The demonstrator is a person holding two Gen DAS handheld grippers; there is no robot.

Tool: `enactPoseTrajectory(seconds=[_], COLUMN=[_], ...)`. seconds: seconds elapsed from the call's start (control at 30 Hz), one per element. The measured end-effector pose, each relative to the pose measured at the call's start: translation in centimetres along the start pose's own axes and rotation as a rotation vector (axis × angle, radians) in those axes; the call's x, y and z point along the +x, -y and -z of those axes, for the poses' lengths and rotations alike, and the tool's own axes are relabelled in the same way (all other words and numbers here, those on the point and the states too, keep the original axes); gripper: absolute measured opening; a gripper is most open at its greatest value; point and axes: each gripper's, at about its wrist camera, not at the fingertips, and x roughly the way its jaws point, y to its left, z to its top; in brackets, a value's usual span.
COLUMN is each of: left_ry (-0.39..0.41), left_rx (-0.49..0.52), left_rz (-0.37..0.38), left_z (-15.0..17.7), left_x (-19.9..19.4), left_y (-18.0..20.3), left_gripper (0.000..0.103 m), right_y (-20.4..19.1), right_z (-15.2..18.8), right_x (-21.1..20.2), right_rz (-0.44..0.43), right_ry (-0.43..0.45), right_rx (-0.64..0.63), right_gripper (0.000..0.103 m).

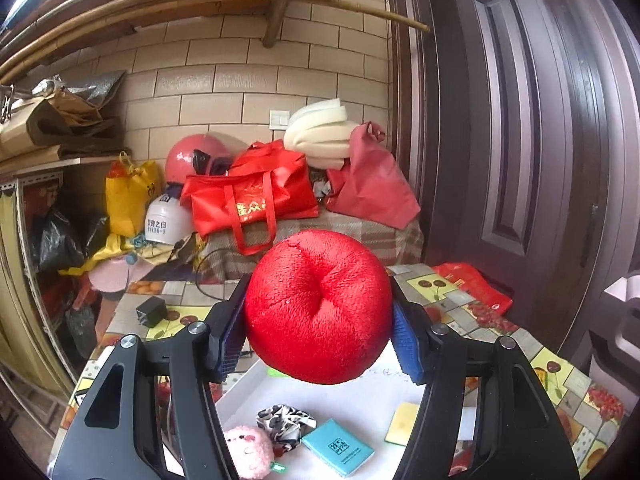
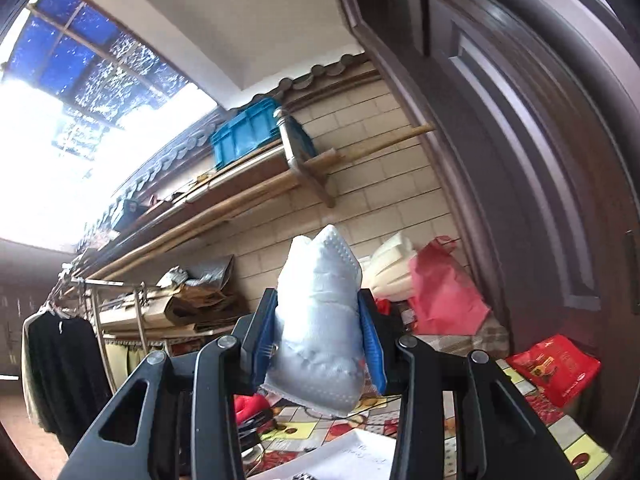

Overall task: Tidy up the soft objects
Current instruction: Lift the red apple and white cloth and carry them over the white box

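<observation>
Looking past both tools, much is cut off. Lower ends of both gripper frames run out of view, and no hand shows. The white tray [image 1: 360,400] on the table is half covered by the left gripper's arms; its near edge is lost. A yellow pad [image 1: 402,424] in the tray is partly hidden behind the right-hand arm. Print on the teal packet [image 1: 338,450] is too small to read. In the right wrist view the skylight is blown out to white, and only a corner of the tray and a sliver of something red show below the gripper.

Left gripper [image 1: 319,326]: jaws stand partway apart, blue pads pressed on either side of a red plush cushion [image 1: 318,306]. It sits squarely between the fingers, raised clear above the tray. Round, fuzzy, bright red, with a puckered dimple at centre.

Right gripper [image 2: 318,338]: jaws drawn in close, clamped on a white padded bundle [image 2: 320,320]. The bundle stands upright between the pads, sticking out above and below them, held up in the air above the patterned tablecloth [image 2: 304,416]. Quilted, dimpled surface, pale grey-white, stitched rim at the bottom.

Resting in the tray beneath the cushion: a pink plush toy [image 1: 246,450], a black-and-white scrunched cloth [image 1: 284,424] touching it, and the teal packet just beside.
</observation>
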Motion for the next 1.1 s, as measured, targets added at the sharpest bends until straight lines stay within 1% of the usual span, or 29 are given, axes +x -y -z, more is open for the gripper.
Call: enactPoseTrajectory(seconds=[0.1,0.2,0.33,0.53,0.67,0.83,0.93,1.1], left_ry=[-0.003,-0.006,-0.020,-0.039,-0.047,-0.057,-0.075,-0.166], left_rx=[0.007,0.011,0.012,0.021,0.022,0.020,-0.005,-0.112], left_rz=[0.005,0.009,0.013,0.015,0.015,0.016,0.037,0.079], left_z=[0.2,0.3,0.4,0.7,0.8,1.0,1.3,3.0], left_x=[0.0,0.0,0.4,1.1,1.4,1.8,2.6,5.9], left_y=[0.5,0.8,0.9,1.2,1.3,1.3,0.9,-1.4], left_gripper=[0.062,0.062,0.063,0.063,0.063,0.063,0.063,0.063], right_y=[0.2,1.1,1.7,2.5,2.6,2.2,1.6,1.2], right_z=[1.6,3.0,4.7,6.9,7.9,8.7,9.6,12.3], right_x=[0.9,2.3,3.4,5.0,5.8,6.9,8.4,11.6], right_rz=[0.002,0.004,0.015,0.004,0.002,0.005,0.008,0.021], right_ry=[-0.058,-0.133,-0.195,-0.294,-0.338,-0.367,-0.393,-0.469], right_rx=[0.023,0.073,0.102,0.151,0.169,0.152,0.133,0.118], right_gripper=[0.039,0.039,0.039,0.039,0.039,0.039,0.039,0.039])
